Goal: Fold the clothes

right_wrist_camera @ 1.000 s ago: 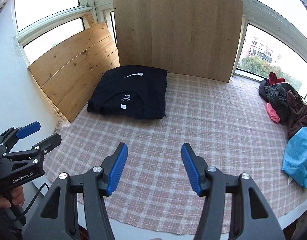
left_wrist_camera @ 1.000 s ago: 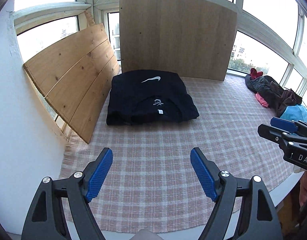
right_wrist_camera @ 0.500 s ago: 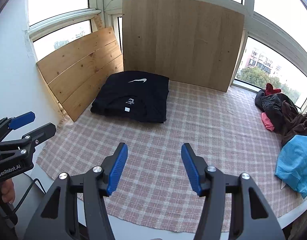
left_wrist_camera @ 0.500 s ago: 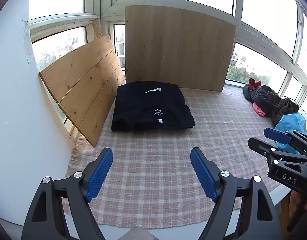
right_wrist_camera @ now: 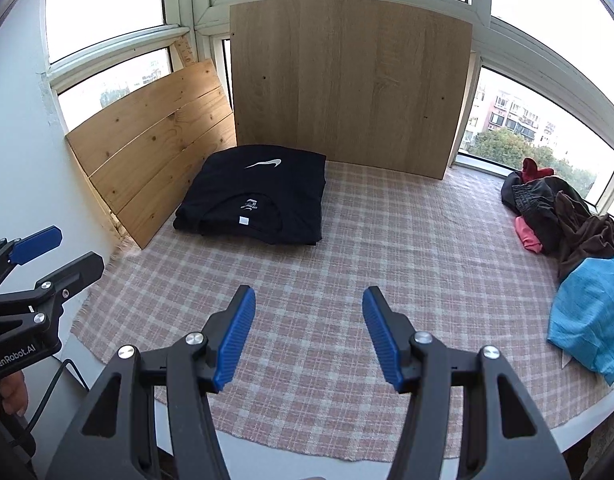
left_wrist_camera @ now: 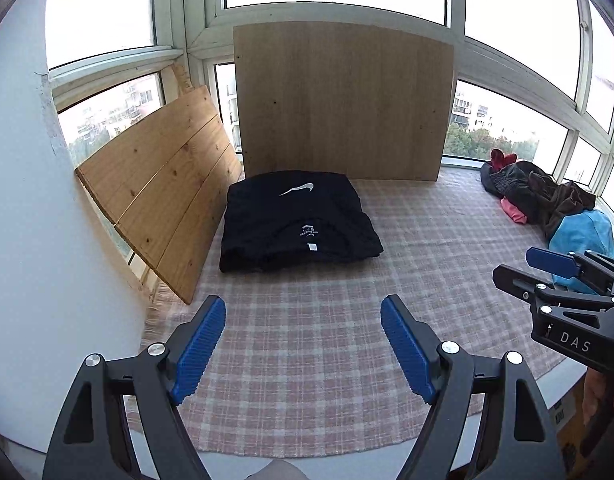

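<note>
A folded black shirt (left_wrist_camera: 295, 220) (right_wrist_camera: 259, 196) with a white swoosh lies at the far left of the checked cloth (left_wrist_camera: 307, 332) (right_wrist_camera: 387, 248). A heap of unfolded clothes (left_wrist_camera: 543, 200) (right_wrist_camera: 563, 220), dark, pink and blue, sits at the right edge. My left gripper (left_wrist_camera: 303, 340) hangs open above the cloth's near edge, well short of the shirt, nothing between its blue pads. My right gripper (right_wrist_camera: 309, 328) is open too, holding nothing, and shows at the right of the left wrist view as the right gripper (left_wrist_camera: 547, 272). At the left of the right wrist view is the left gripper (right_wrist_camera: 55, 252).
A large wooden board (left_wrist_camera: 343, 104) (right_wrist_camera: 347, 80) leans against the windows behind the shirt. A slatted plank panel (left_wrist_camera: 163, 184) (right_wrist_camera: 147, 148) leans at the left beside a white wall (left_wrist_camera: 35, 220). A blue garment (right_wrist_camera: 591, 316) lies at the near right.
Both grippers have pulled back and risen from the cloth, so the shirt and boards look smaller and farther. Both stay open. The shirt has not moved.
</note>
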Demonstrator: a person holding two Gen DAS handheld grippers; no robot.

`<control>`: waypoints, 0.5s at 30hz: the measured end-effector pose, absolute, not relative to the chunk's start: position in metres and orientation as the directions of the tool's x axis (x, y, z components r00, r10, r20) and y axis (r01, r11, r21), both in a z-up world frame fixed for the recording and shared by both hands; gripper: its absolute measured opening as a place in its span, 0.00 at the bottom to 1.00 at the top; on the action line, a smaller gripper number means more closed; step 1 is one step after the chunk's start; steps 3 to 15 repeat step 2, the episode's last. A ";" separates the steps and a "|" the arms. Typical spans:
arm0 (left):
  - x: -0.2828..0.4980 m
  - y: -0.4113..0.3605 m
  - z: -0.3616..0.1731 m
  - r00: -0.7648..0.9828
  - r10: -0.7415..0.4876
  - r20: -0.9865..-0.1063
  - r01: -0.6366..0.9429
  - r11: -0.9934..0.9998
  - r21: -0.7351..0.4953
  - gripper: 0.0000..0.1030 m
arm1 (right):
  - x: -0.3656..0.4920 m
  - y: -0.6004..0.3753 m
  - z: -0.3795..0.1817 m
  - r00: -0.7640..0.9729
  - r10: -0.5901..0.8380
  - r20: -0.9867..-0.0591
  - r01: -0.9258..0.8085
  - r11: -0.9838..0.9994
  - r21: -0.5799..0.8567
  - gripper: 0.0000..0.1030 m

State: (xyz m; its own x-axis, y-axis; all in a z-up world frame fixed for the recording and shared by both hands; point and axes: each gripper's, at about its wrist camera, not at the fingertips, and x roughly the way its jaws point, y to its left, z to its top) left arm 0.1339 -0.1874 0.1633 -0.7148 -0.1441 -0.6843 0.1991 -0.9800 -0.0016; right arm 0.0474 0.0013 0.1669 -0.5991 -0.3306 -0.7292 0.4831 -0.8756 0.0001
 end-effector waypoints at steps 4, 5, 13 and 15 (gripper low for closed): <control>0.134 -0.188 0.164 -0.716 -0.145 -0.683 0.201 -0.980 -0.002 0.76 | 0.047 0.001 0.167 -0.598 -0.330 -0.730 0.484 -0.875 -0.001 0.54; 0.134 -0.188 0.164 -0.716 -0.145 -0.683 0.201 -0.980 -0.002 0.76 | 0.047 0.001 0.167 -0.598 -0.330 -0.730 0.484 -0.875 -0.001 0.54; 0.134 -0.188 0.164 -0.716 -0.145 -0.683 0.201 -0.980 -0.002 0.76 | 0.047 0.001 0.167 -0.598 -0.330 -0.730 0.484 -0.875 -0.001 0.54; 0.134 -0.188 0.164 -0.716 -0.145 -0.683 0.201 -0.980 -0.002 0.76 | 0.047 0.001 0.167 -0.598 -0.330 -0.730 0.484 -0.875 -0.001 0.54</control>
